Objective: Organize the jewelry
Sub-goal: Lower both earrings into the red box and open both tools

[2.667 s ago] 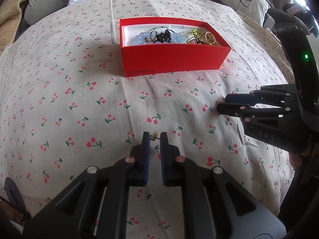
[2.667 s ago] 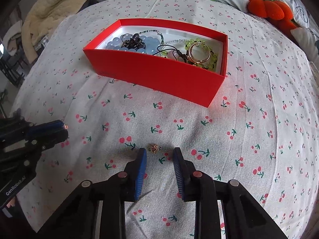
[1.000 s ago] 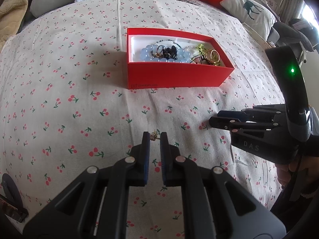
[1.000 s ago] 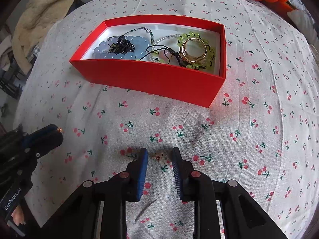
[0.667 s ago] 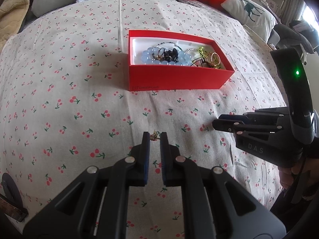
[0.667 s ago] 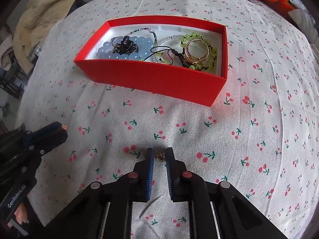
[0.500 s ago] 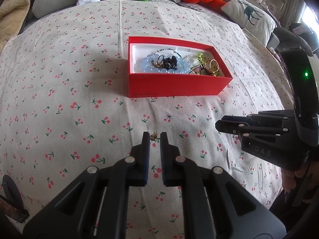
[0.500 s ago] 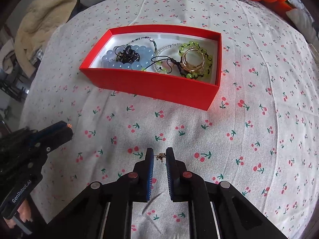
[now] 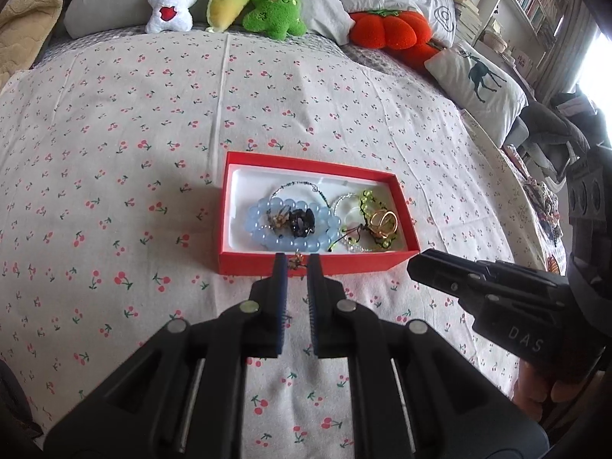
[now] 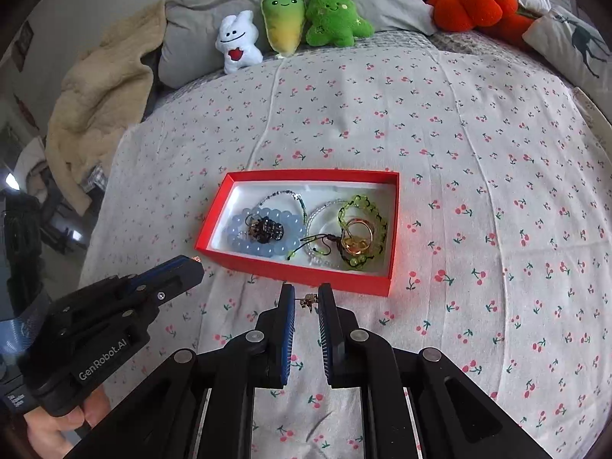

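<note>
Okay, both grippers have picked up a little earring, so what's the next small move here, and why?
Probably carry both forward over the red box and release. The left gripper and right gripper each pinch a small earring short of the box's near wall, and the other jewelry already lies inside.

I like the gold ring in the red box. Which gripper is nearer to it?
Right, it seems. The right gripper hovers just in front of the box's near wall, below the gold ring. The left gripper is off by the opposite end.
</note>
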`<state>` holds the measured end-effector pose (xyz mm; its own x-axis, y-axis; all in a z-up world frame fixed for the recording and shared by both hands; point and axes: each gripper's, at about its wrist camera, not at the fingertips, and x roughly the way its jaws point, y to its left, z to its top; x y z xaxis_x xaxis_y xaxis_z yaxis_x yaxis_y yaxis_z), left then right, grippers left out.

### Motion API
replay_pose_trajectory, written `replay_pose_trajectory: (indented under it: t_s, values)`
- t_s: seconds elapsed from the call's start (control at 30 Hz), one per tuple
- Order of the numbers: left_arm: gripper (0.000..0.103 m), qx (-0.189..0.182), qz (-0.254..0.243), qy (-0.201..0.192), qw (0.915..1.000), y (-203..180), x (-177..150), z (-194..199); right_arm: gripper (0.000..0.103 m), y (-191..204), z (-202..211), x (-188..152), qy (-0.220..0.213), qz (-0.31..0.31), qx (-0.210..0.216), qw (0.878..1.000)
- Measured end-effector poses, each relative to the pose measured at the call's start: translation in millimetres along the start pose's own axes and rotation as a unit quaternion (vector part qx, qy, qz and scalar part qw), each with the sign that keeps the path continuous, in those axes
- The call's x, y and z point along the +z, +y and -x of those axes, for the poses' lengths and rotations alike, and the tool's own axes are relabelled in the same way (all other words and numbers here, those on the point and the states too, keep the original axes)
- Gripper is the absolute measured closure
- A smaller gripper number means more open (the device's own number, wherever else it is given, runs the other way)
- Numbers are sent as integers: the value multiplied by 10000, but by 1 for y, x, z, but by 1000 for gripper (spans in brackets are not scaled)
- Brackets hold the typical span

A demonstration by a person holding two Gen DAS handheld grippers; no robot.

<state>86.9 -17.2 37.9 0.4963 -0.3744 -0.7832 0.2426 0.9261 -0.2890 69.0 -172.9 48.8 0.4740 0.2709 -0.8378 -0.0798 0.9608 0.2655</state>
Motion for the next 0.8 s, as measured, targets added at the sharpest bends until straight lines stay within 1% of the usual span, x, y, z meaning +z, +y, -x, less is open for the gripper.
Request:
replay_pose_trajectory:
  t_s: [0.17, 0.37, 0.5, 0.6, 0.67, 0.8]
  values:
    - [92, 74, 242, 6, 9997, 4, 15, -20, 91, -4, -11, 16, -107, -157, 71, 9998]
    - [92, 148, 479, 34, 9987, 12, 25, -41, 91, -12, -31, 26, -61, -314, 75, 9995]
    - [92, 243, 577, 0, 9980, 15, 29, -48, 90, -14, -40, 31, -52, -390, 98, 9992]
    - [91, 248, 655, 9, 9975, 17, 30, -50, 90, -15, -44, 32, -40, -425, 87, 9991]
    - [86, 280, 643, 16, 9975, 17, 31, -50, 89, -18, -45, 33, -41, -508, 69, 9987]
    - [83, 362, 542, 21, 9979, 12, 30, -46, 86, -24, -41, 36, -90, -641, 117, 9978]
